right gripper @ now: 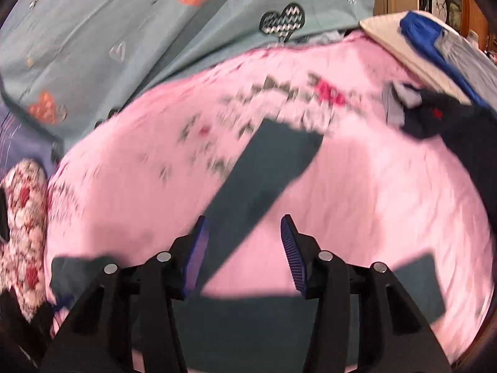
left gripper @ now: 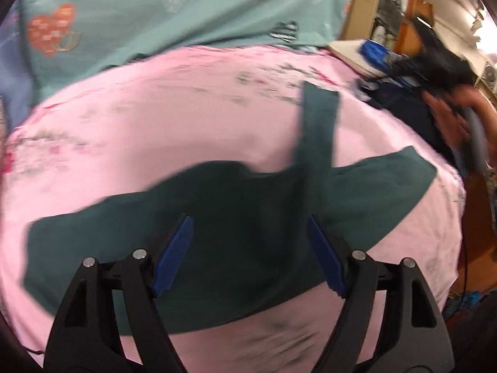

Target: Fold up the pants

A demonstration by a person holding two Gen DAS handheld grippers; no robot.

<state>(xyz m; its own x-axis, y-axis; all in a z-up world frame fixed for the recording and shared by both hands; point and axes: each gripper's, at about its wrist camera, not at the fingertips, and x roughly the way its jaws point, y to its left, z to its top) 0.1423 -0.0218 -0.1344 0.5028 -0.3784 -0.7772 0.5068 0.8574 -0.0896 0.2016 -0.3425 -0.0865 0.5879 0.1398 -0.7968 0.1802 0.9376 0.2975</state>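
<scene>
Dark green pants point(left gripper: 236, 217) lie spread on a pink sheet point(left gripper: 155, 118), one leg point(left gripper: 320, 124) stretching away and another part reaching right. My left gripper point(left gripper: 250, 220) is open and empty, hovering over the middle of the pants. In the right wrist view the pants point(right gripper: 264, 180) show as a long leg running up and right, with more cloth along the bottom. My right gripper point(right gripper: 243, 220) is open and empty just above the lower end of that leg. The right hand and its gripper point(left gripper: 459, 118) also show blurred at the right of the left wrist view.
A teal blanket with heart prints point(left gripper: 174, 9) covers the far side of the bed. A pile of folded clothes, blue and dark point(right gripper: 435, 99), sits at the far right. A floral pillow point(right gripper: 25, 217) lies at the left. Shelves and wooden furniture point(left gripper: 403, 6) stand beyond the bed.
</scene>
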